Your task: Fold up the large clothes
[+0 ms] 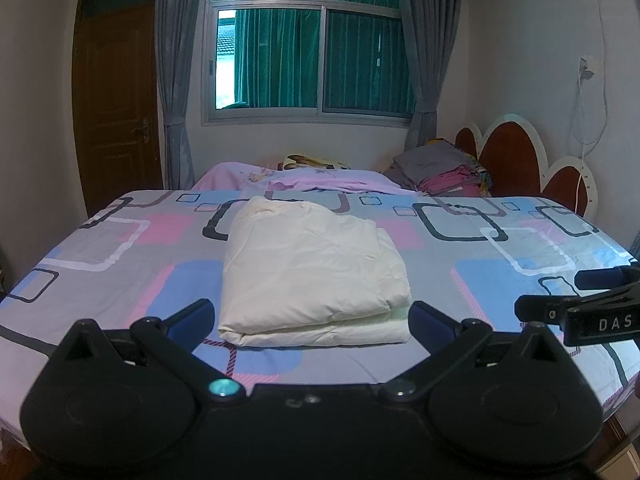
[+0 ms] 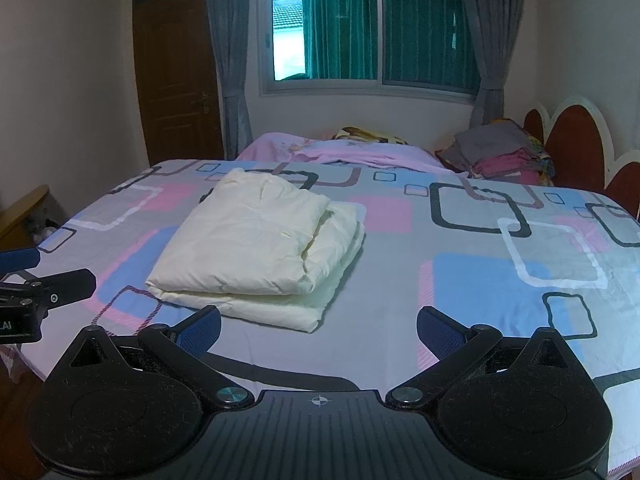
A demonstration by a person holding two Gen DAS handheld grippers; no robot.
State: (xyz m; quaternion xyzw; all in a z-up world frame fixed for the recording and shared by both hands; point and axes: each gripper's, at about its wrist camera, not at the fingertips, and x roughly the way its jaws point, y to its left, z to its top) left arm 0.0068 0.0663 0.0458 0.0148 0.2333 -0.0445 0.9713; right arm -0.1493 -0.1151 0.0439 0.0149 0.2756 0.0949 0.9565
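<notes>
A cream garment [image 1: 312, 268] lies folded into a thick rectangle on the patterned bedsheet [image 2: 472, 280]. The left gripper [image 1: 311, 316] is held level just short of its near edge, fingers spread wide, gripping nothing. The right gripper [image 2: 318, 326] sits beside it, near the garment's right corner, equally wide and empty.

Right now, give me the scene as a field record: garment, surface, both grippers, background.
garment: cream jacket, folded into a compact bundle, lying flat
surface: bed with patterned sheet
left gripper: open, empty, near edge of the jacket between its fingers
right gripper: open, empty, jacket ahead and to its left
clothes pile: folded stack at the far right of the bed
background: window, brown door
</notes>
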